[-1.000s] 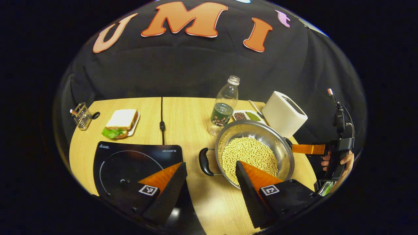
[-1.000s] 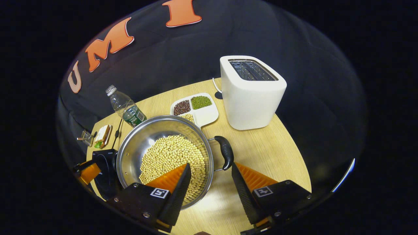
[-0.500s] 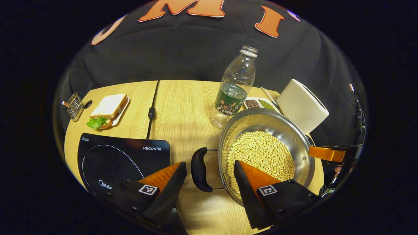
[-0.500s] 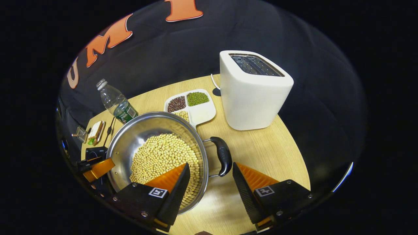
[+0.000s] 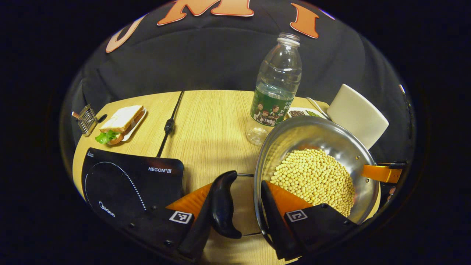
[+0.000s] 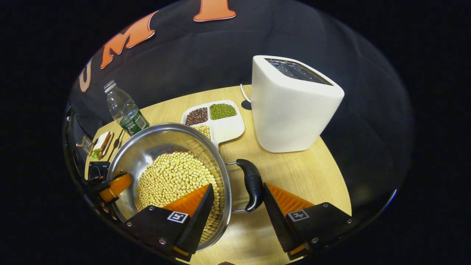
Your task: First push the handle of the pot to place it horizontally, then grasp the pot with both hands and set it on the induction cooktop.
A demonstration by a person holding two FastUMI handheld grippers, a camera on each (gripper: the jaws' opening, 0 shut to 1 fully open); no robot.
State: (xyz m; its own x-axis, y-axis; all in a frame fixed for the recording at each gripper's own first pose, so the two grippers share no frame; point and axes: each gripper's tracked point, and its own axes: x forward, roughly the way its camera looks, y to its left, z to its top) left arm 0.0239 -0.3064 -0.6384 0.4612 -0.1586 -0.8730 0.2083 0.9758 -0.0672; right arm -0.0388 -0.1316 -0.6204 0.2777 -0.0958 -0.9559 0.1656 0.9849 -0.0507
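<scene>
A steel pot (image 5: 316,147) full of soybeans stands on the wooden table (image 5: 209,125), right of the black induction cooktop (image 5: 125,184). Its two black side handles lie level. My left gripper (image 5: 237,183) is open and straddles the near handle (image 5: 224,204); that handle rests against one finger, and the other finger is over the rim. My right gripper (image 6: 238,185) is open around the opposite handle (image 6: 252,184), one finger inside the pot (image 6: 165,147) above the beans. Each view shows the other gripper's finger at the far rim (image 5: 381,173) (image 6: 116,186).
A water bottle (image 5: 276,95) stands just behind the pot. A white toaster (image 6: 292,106) and a divided dish of beans (image 6: 215,117) are on its right side. A sandwich plate (image 5: 121,121), a wire rack (image 5: 86,118) and the cooktop cable (image 5: 169,125) lie at the back left.
Both grippers have come down and forward onto the pot. Its left handle now sits between my left fingers, which stand slightly closer together. The right handle lies deeper between my right fingers.
</scene>
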